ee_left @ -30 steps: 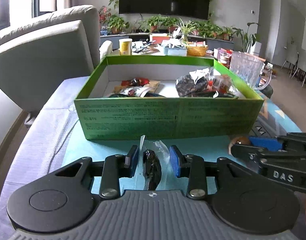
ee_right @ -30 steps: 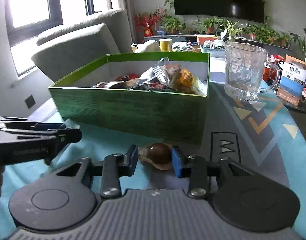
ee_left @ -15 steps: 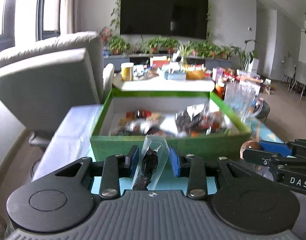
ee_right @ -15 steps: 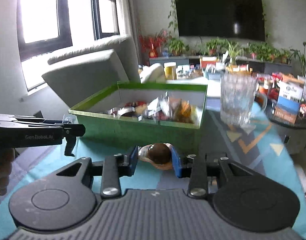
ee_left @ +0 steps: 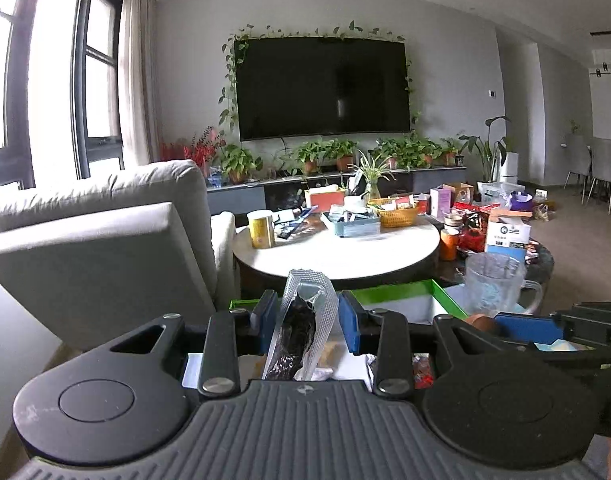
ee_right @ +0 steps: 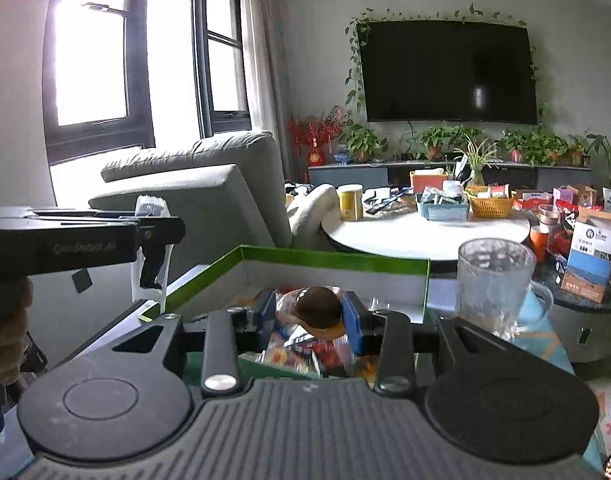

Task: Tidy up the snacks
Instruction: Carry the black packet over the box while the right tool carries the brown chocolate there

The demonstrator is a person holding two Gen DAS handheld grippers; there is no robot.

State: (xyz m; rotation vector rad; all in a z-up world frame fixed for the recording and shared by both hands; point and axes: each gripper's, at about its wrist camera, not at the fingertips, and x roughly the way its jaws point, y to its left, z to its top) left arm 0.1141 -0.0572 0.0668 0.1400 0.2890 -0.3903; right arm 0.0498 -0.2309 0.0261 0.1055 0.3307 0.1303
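The left gripper (ee_left: pixel 308 326) is pinching one clear sachet (ee_left: pixel 303 330) of something dark, standing upright between its blue pads; the contents are too murky to name. The right gripper (ee_right: pixel 308 316) is clamping one brown round snack (ee_right: pixel 319 309) in clear wrap, hanging over the green box (ee_right: pixel 337 258). Both grippers are hiding most of the box; the snacks inside are showing only as a colourful jumble, too mixed to count. At two o'clock from the right gripper, one glass mug (ee_right: pixel 495 280) is standing just beside the box.
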